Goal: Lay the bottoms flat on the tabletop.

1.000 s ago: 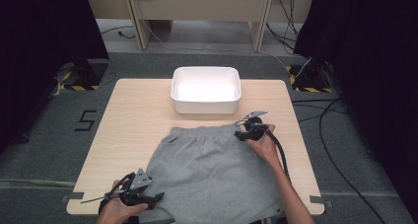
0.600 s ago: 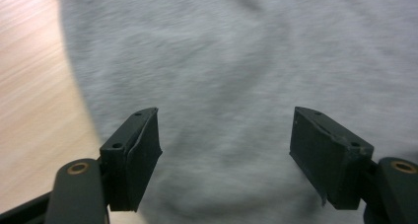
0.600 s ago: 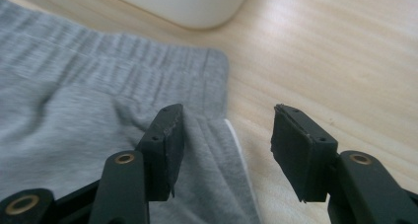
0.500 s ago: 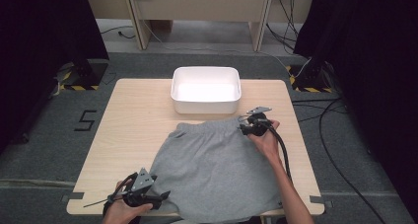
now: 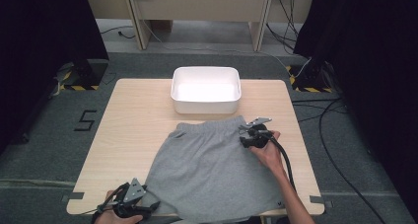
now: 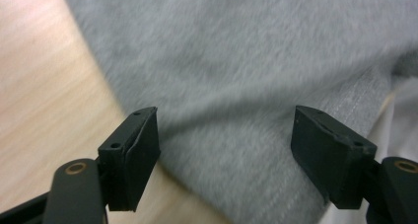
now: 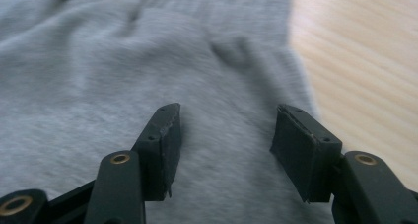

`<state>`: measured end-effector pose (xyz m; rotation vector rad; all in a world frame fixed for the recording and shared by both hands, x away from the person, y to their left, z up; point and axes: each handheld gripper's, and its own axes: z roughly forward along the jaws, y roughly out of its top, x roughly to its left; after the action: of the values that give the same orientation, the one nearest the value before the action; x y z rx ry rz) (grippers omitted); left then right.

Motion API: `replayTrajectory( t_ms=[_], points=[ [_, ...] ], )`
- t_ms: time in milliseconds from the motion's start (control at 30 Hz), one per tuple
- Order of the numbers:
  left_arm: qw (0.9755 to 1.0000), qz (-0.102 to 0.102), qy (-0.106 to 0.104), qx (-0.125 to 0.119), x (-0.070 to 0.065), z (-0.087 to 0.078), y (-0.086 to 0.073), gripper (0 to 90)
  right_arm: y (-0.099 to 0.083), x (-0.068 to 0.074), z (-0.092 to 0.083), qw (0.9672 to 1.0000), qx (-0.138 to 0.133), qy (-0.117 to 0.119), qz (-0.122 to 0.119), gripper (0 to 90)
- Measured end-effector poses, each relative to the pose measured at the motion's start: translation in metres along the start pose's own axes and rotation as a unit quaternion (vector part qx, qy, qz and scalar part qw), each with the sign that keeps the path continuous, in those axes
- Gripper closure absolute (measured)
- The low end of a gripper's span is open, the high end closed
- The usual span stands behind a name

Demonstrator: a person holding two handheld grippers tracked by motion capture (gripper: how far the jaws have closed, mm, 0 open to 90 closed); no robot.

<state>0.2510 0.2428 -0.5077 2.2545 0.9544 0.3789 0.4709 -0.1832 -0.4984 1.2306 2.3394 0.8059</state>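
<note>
A pair of grey shorts (image 5: pixel 212 167) lies spread flat on the wooden table (image 5: pixel 135 125), waistband toward the far side. My left gripper (image 5: pixel 148 207) sits at the near left hem corner. In the left gripper view its jaws (image 6: pixel 224 135) stand wide apart over the shorts' (image 6: pixel 236 76) edge, the pads pressing on nothing. My right gripper (image 5: pixel 246 134) rests at the right end of the waistband. Its jaws (image 7: pixel 224 135) have just been opening and now stand apart above the grey cloth (image 7: pixel 123 71), with nothing gripped between them.
An empty white tub (image 5: pixel 206 90) stands at the back middle of the table, just beyond the waistband. Bare wood lies to the left of the shorts and in a strip along the right edge (image 5: pixel 296 135). The shorts' hem reaches the table's near edge.
The right gripper has slid a little toward the near side along the waistband's right end, its jaws wider. The left gripper has shifted slightly nearer the table's front edge. The shorts lie flatter.
</note>
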Motion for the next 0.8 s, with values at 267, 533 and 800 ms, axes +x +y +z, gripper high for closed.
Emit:
replayTrajectory(
  t_ms=[267,533,800],
  points=[
    [0.9997,0.019,0.0,0.011,0.004,-0.013,-0.009,29.7,0.0,-0.01,0.0,0.9998,0.004,-0.015,0.01,45.2],
    [0.9977,-0.037,0.002,-0.057,0.022,0.005,0.026,27.0,0.007,-0.007,-0.009,0.9999,-0.014,-0.003,0.007,41.9],
    [0.9955,-0.061,0.013,-0.072,0.055,0.048,0.076,28.0,0.015,-0.012,0.001,0.999,-0.022,0.022,0.031,42.1]
  ],
)
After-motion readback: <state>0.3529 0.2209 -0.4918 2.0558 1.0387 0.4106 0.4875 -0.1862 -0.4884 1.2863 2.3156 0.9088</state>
